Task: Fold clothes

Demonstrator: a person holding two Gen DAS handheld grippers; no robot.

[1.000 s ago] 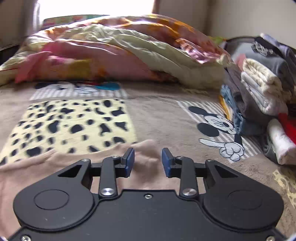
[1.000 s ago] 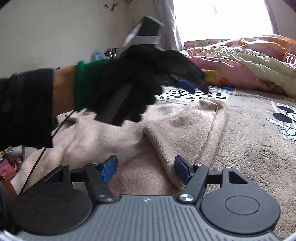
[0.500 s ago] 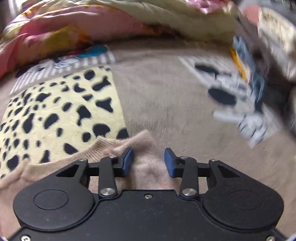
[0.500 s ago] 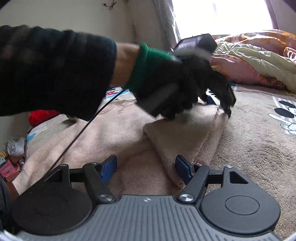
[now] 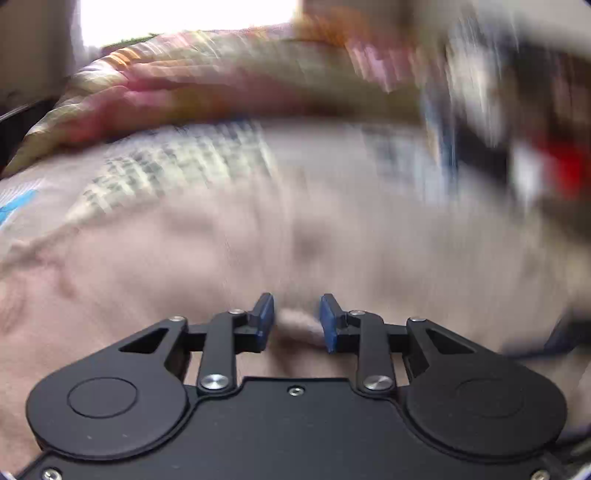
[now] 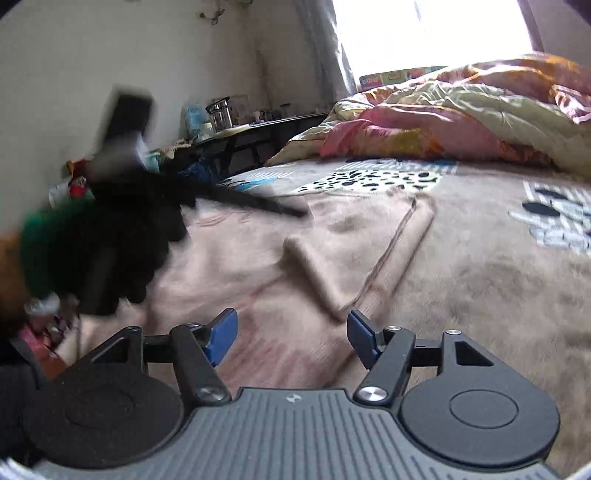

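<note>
Closing on a sweater [image 5: 295,325] fold, left hand-held gripper [image 5: 296,323] risks slipping; right hand-held gripper [image 6: 291,338] gapes empty beside the folded sleeve [image 6: 325,273].

You're working on a bed [image 6: 480,280] covered in a tan blanket with cartoon-mouse and leopard-spot patches. A rumpled pink, yellow and orange quilt [image 6: 461,122] is heaped at its far end, under a bright window [image 6: 432,33] that washes out white. To your left stands a plain pale wall [image 6: 92,55] with a low dark table [image 6: 255,127] against it, cluttered with a metal pot [image 6: 219,114] and small containers.
</note>
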